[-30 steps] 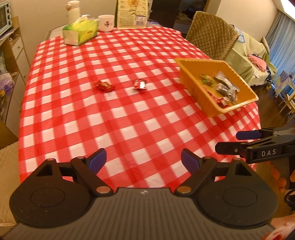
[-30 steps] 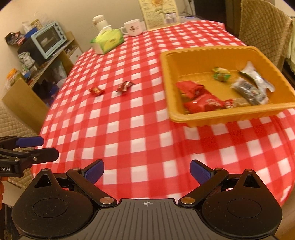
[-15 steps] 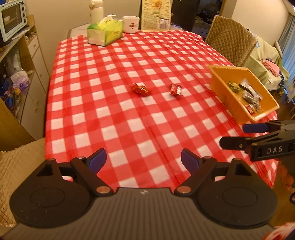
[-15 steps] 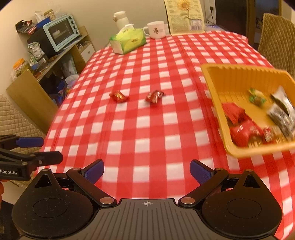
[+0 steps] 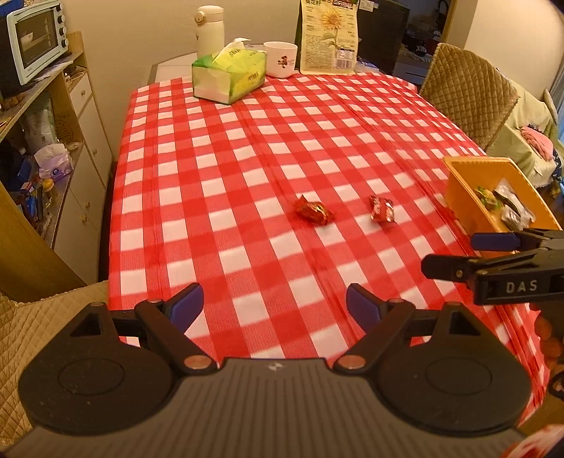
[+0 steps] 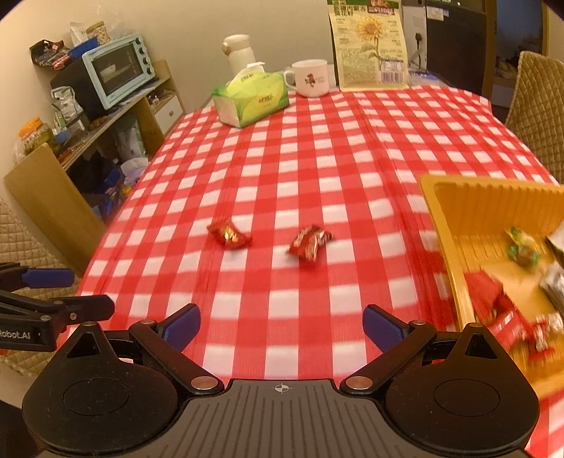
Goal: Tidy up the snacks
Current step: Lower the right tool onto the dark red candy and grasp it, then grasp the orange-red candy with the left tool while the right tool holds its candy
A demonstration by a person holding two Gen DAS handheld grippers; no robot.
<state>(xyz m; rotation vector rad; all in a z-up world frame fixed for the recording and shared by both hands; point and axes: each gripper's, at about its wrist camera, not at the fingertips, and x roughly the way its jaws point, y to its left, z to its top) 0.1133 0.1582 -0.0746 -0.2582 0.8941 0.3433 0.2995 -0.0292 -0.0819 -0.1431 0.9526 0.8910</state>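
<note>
Two red-wrapped candies lie apart on the red-checked tablecloth: one on the left (image 5: 313, 213) (image 6: 229, 234), one on the right (image 5: 381, 209) (image 6: 310, 241). An orange tray (image 5: 458, 190) (image 6: 444, 218) at the table's right holds several wrapped snacks. My left gripper (image 5: 275, 305) is open and empty above the near table edge. My right gripper (image 6: 281, 322) is open and empty, also near the front edge; it also shows in the left wrist view (image 5: 469, 252), to the right. Both candies lie well ahead of the fingers.
A green tissue box (image 5: 228, 77), a white mug (image 5: 281, 59), a white flask (image 5: 210, 30) and a sunflower-print bag (image 5: 329, 35) stand at the table's far end. A shelf with a toaster oven (image 6: 116, 72) is on the left. A quilted chair (image 5: 469, 93) is at the right.
Both grippers have swung left. The tray has slid toward the right edge of both views and the two candies now sit nearer the middle. Both grippers stay open.
</note>
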